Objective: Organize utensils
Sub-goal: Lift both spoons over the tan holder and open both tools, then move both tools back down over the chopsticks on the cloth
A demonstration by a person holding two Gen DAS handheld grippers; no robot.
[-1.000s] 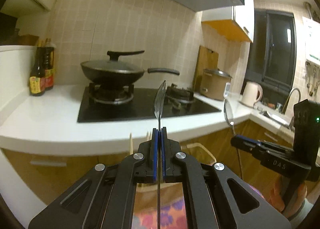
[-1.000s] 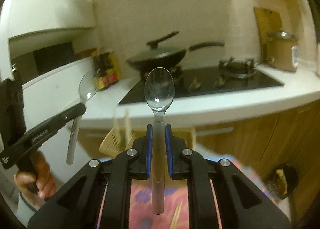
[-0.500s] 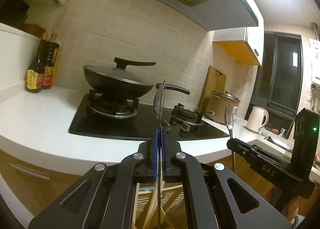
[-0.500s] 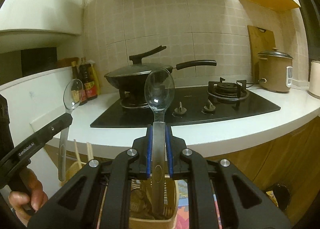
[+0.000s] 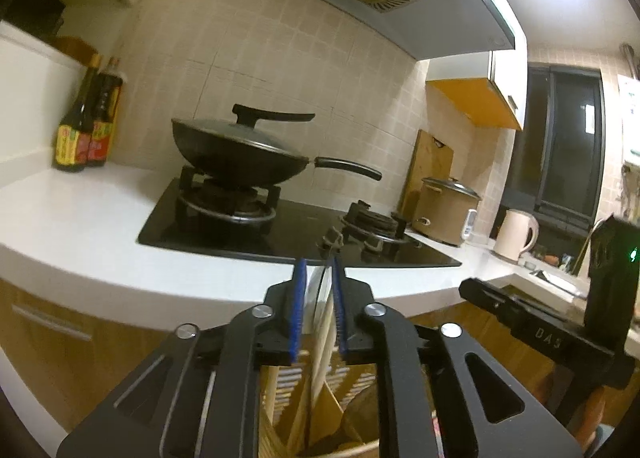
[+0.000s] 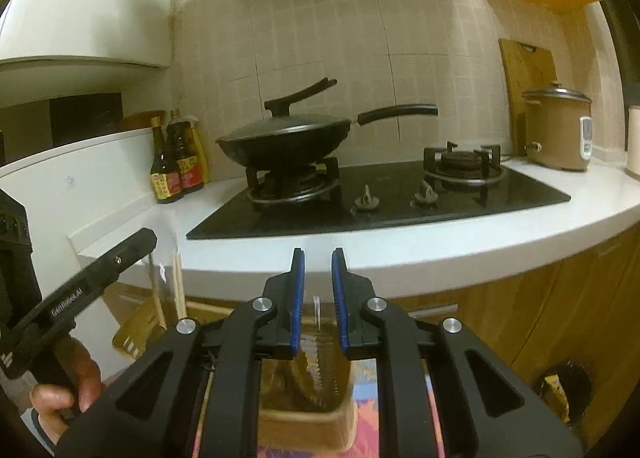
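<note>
My left gripper [image 5: 318, 262] is open; a spoon [image 5: 320, 298] stands loose and blurred between its jaws, its lower part in the tan slotted utensil holder [image 5: 280, 390] below. Wooden chopsticks [image 5: 324, 338] stand in that holder. My right gripper [image 6: 318, 252] is open and empty, right above the same holder [image 6: 316, 424]. A blurred clear spoon [image 6: 320, 366] lies inside it. In the right wrist view the left gripper [image 6: 132, 246] shows at left, with chopsticks [image 6: 178, 282] beside it. In the left wrist view the right gripper's body [image 5: 532, 322] shows at right.
A white counter [image 6: 440, 246] carries a black gas hob [image 6: 380, 202] with a lidded wok [image 6: 288, 138]. Sauce bottles [image 6: 176, 162] stand at the left, a rice cooker [image 6: 560, 134] and cutting board [image 6: 524, 70] at the right, a kettle [image 5: 516, 234] further on. Wooden cabinets [image 6: 520, 306] lie below.
Both grippers have opened and let go of their spoons, which have dropped down into the utensil holder. Both cameras have tilted slightly and moved closer over the holder.
</note>
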